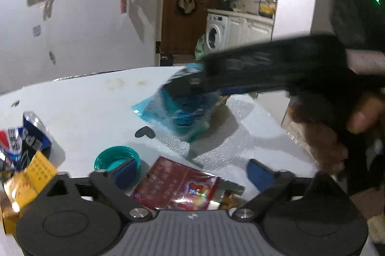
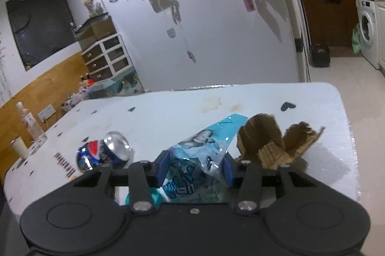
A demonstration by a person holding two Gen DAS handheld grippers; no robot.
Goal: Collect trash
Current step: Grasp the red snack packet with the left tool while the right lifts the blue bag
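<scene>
In the right wrist view a crumpled blue plastic wrapper [image 2: 192, 159] fills the gap between my right gripper's [image 2: 196, 168] blue pads, which pinch it from both sides. The left wrist view shows the same wrapper [image 1: 178, 109] hanging blurred under the right gripper [image 1: 197, 83] above the white table [image 1: 84, 99]. My left gripper [image 1: 192, 171] stands wide open low over a red foil packet [image 1: 178, 191]. A teal cap [image 1: 113, 159] lies by its left pad. A crushed Pepsi can [image 1: 31, 135] [image 2: 103, 152] lies on its side.
Torn brown cardboard [image 2: 272, 145] stands right of the wrapper. A yellow wrapper [image 1: 31, 179] lies at the left edge. A water bottle [image 2: 31, 123] and a paper cup [image 2: 20, 146] stand at the table's far left. A person's hand [image 1: 336, 135] grips the right tool.
</scene>
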